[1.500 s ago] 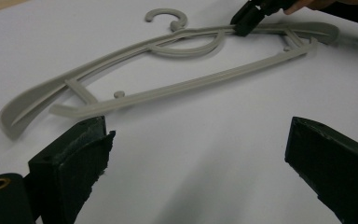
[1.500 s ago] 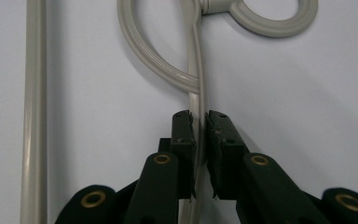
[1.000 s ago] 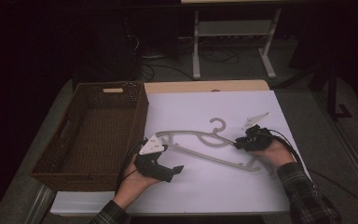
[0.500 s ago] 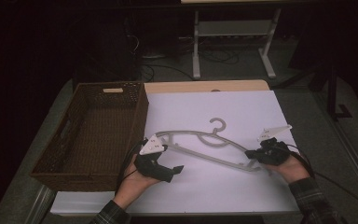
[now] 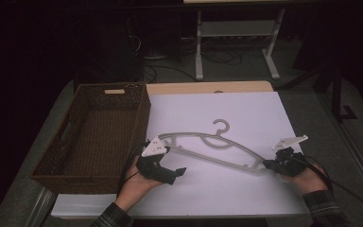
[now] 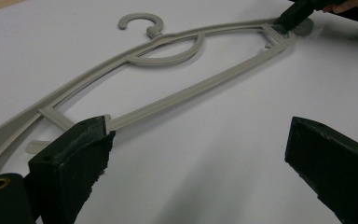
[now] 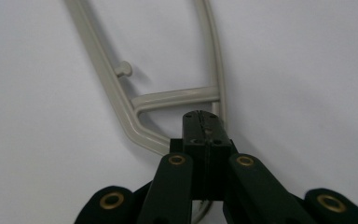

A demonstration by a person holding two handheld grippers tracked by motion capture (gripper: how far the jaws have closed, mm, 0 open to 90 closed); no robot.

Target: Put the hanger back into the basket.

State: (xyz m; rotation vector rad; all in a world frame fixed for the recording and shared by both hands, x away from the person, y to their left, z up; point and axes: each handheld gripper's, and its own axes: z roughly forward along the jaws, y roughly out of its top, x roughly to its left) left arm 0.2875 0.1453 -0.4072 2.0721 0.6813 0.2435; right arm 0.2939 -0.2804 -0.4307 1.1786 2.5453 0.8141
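The right claw (image 5: 270, 164) has its jaws pressed together on the right tip of the hanger (image 5: 208, 149), where the two rails of that arm meet; the right gripper view shows the pads shut flat on the thin rail just past a short crossbar. They have just been closing, with that rail between them. The left claw (image 5: 182, 171) stands spread wide and holds nothing: in the left gripper view one pad (image 6: 81, 151) lies just beside the hanger's lower bar near its left end, the other well apart over bare sheet. The hanger is pale grey-beige plastic, flat on the bench, with a small open hook (image 5: 221, 125) on its far side, a curved inner loop below the hook, slim double rails, a crossbar near each end and a little peg on one rail. It slants across the middle, left end farther, right end nearer. Under it lies a white sheet (image 5: 246, 109) over a light wood bench (image 5: 203, 88) top. A dark brown woven basket (image 5: 92, 130) stands on the left, just beside the sheet. Beyond the bench the room is dark, with a white metal stand (image 5: 236, 42) and cables on the floor.
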